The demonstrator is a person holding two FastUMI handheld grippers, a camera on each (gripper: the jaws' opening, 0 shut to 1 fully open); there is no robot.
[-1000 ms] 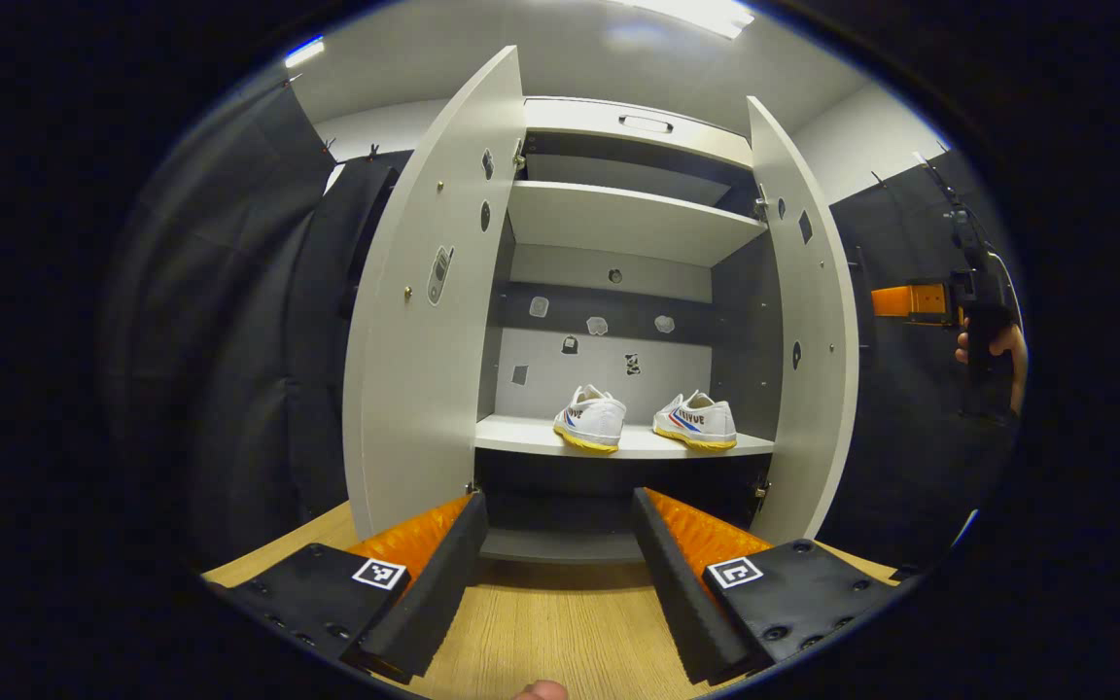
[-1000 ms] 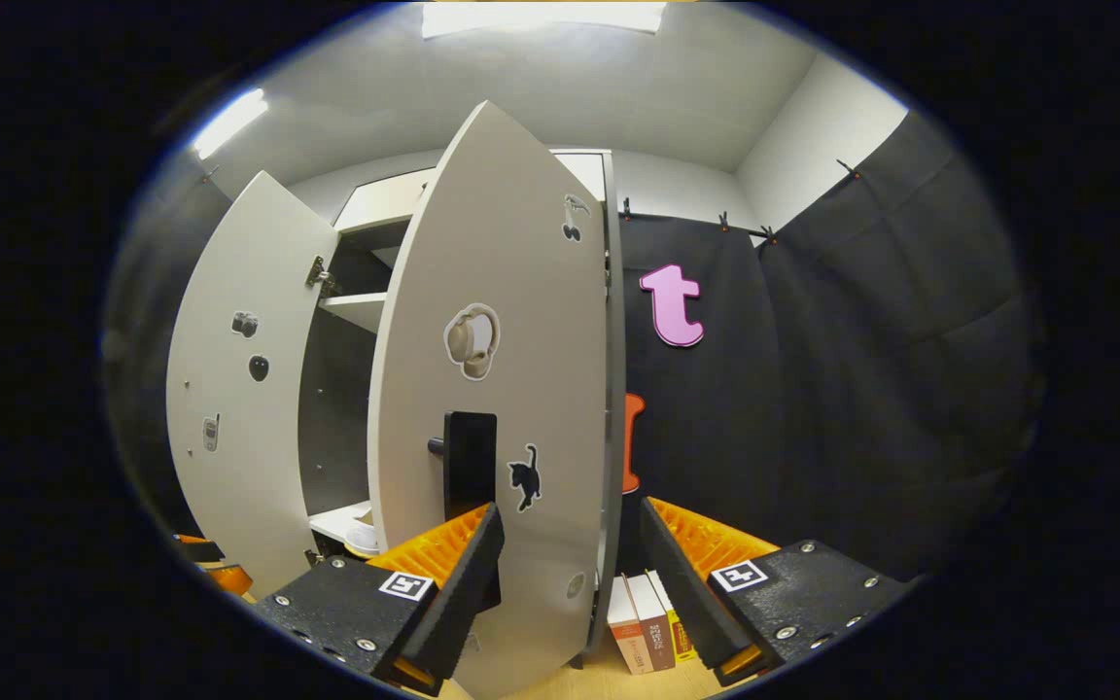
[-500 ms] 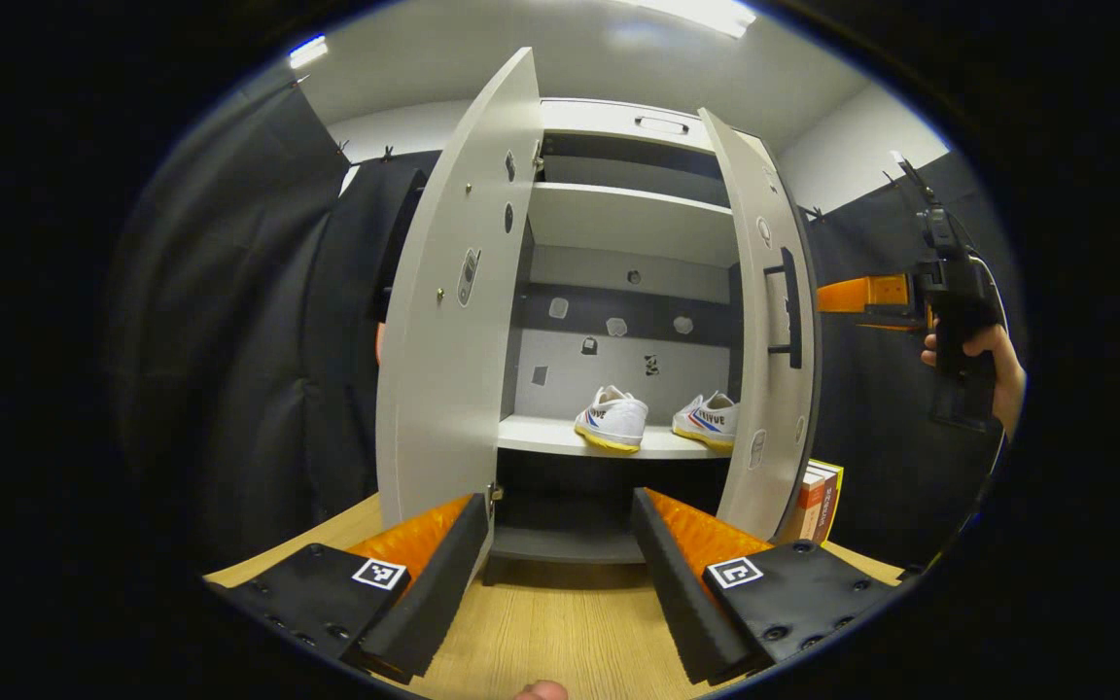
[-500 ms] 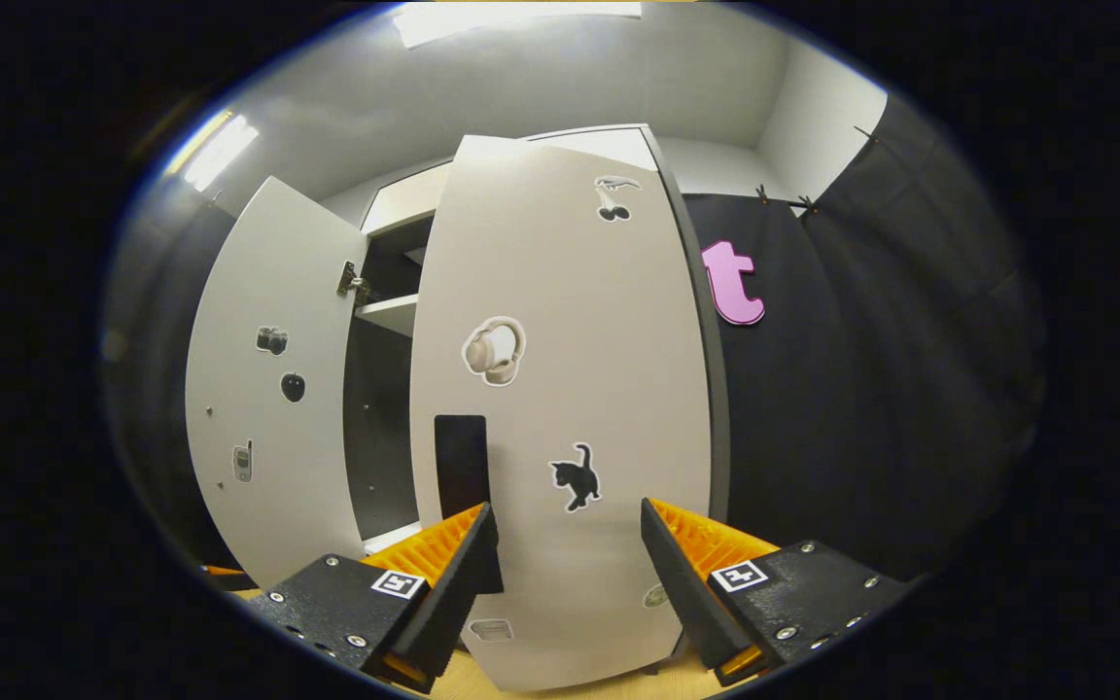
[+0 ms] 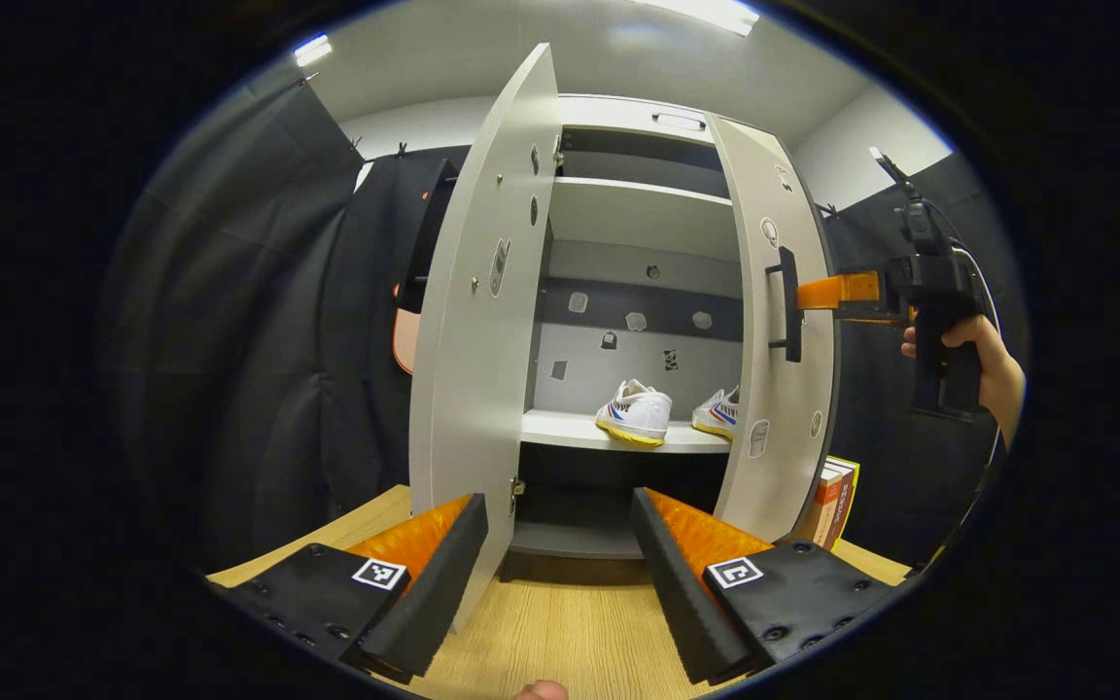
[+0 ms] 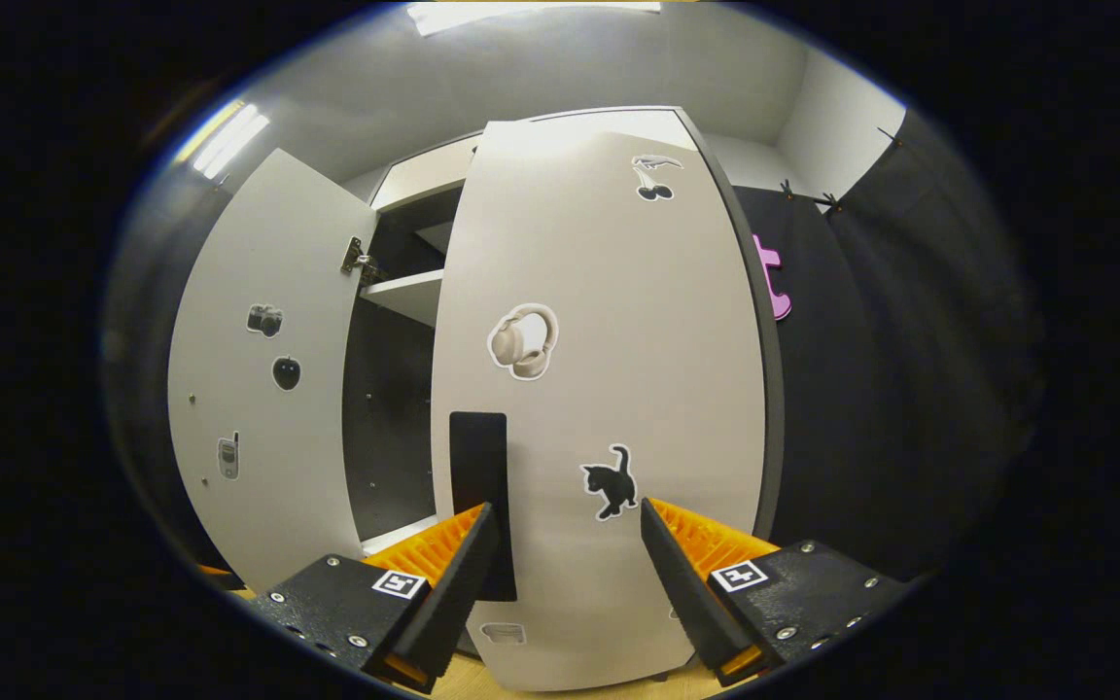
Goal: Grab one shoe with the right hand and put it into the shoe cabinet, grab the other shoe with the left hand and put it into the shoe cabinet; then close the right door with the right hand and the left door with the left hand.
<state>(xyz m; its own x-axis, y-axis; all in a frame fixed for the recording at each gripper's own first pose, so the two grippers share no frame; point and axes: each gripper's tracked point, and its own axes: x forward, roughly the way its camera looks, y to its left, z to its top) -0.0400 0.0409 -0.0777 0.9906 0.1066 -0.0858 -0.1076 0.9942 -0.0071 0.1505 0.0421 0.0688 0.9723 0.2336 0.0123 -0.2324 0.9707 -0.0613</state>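
Right gripper view, ridged orange right tongs (image 6: 570, 574) spread against flat matte right door (image 6: 609, 389), left tongs (image 5: 560, 564) spread

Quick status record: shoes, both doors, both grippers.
shoes: two, left shoe and right shoe, on the cabinet shelf
right door: partly shut, not closed
left door: wide open
right gripper: open, at the right door by its handle
left gripper: open, holds nothing, in front of the cabinet
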